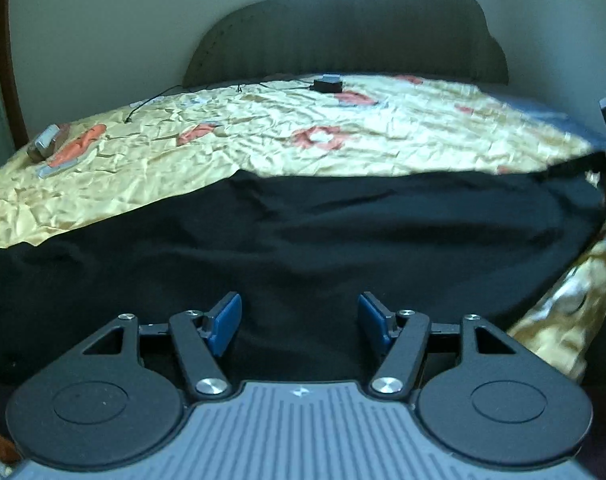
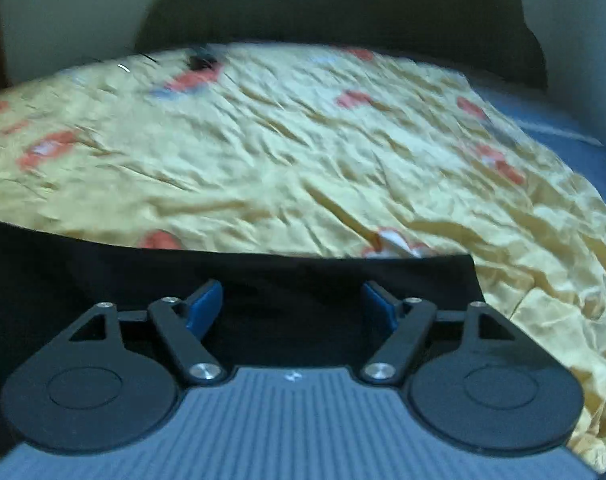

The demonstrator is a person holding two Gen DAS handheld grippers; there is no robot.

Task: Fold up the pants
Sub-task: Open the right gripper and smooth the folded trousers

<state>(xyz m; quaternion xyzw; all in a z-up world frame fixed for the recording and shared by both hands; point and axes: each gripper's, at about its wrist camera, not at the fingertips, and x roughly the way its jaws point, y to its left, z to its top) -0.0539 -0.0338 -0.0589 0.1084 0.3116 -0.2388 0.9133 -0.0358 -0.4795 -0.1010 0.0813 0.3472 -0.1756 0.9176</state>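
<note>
Pants: black, spread flat across the near side of the yellow bedspread | left gripper: jaws apart over the cloth, gripping nothing | right gripper: jaws wide above the pants' corner, empty

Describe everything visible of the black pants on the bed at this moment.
The black pants are dark matte cloth, spread flat in a wide band across the near part of the yellow floral bedspread, with soft wrinkles and a fairly straight far edge. In the right wrist view one squared corner lies on the bedspread. Both the left gripper and right gripper are over the cloth with jaws apart, not pinching it. Waistband, legs and fastenings cannot be made out.
</note>
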